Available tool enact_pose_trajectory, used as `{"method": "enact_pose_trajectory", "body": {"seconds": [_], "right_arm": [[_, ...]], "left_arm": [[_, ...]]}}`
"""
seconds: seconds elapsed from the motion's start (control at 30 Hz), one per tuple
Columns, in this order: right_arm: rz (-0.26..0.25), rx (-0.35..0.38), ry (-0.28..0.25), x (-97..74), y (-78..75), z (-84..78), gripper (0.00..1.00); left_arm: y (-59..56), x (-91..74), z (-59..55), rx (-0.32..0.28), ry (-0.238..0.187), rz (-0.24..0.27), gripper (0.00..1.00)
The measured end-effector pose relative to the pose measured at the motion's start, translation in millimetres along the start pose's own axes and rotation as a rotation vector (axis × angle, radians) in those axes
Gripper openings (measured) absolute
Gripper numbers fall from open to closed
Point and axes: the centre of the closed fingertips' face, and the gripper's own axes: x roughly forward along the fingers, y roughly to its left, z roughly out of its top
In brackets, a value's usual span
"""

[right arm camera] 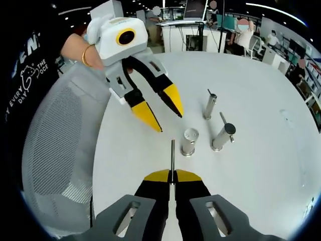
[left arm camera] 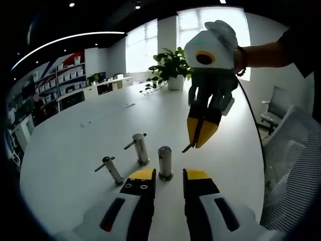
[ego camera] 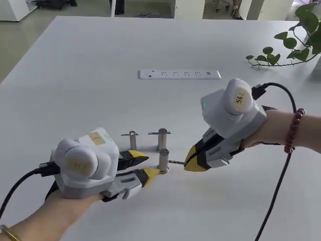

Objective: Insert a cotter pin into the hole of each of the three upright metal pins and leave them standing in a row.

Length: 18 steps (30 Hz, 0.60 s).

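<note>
A broad white table [ego camera: 100, 75] carries everything, with a leafy green plant [ego camera: 296, 35] trailing over its far right corner and a white power strip [ego camera: 179, 74] lying flat near the far middle. In the right gripper view a grey mesh chair [right arm camera: 55, 150] stands beside the table, and the person's dark shirt [right arm camera: 22, 75] bears white lettering of which "EVERY DAY" can be read. The right gripper [ego camera: 189, 163] carries a round sticker [ego camera: 242, 99] with digits that look like "56"; its yellow-tipped jaws are pressed together on the cotter pin [ego camera: 176, 162], which sticks out level toward the nearest pin, its tip just short of the shaft. The left gripper [ego camera: 149, 164] has a pale sticker [ego camera: 97, 139] too small to read; its jaws are spread apart and grip nothing, with their tips close beside the same pin on the opposite side. A dark red bead bracelet [ego camera: 293, 130] circles the right wrist. Three upright metal pins stand near the table's middle: the bare pin [ego camera: 163, 160] nearest the person, between the two grippers, and behind it the middle pin [ego camera: 162, 139] and the left pin [ego camera: 133, 139], each with a thin cotter pin crossing through near its top. In the right gripper view the held cotter pin [right arm camera: 172, 153] points straight at the bare pin [right arm camera: 189, 142].
</note>
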Motion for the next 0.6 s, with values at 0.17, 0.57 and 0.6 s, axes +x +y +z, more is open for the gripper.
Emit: {"method": "enact_pose_trajectory", "body": {"seconds": [0.17, 0.57, 0.6], "right_arm": [[-0.013, 0.0, 0.023, 0.2, -5.5, -4.3, 0.0], [-0.06, -0.022, 0.075, -2.9, -20.9, -9.4, 0.0], [-0.065, -0.022, 0.075, -2.7, -23.0, -9.0, 0.0]], "left_arm": [[0.3, 8.0, 0.1, 0.014, 0.012, 0.011, 0.2], [6.0, 21.7, -0.3, 0.013, 0.02, 0.026, 0.19], [6.1, 22.3, 0.4, 0.012, 0.017, 0.025, 0.19]]}}
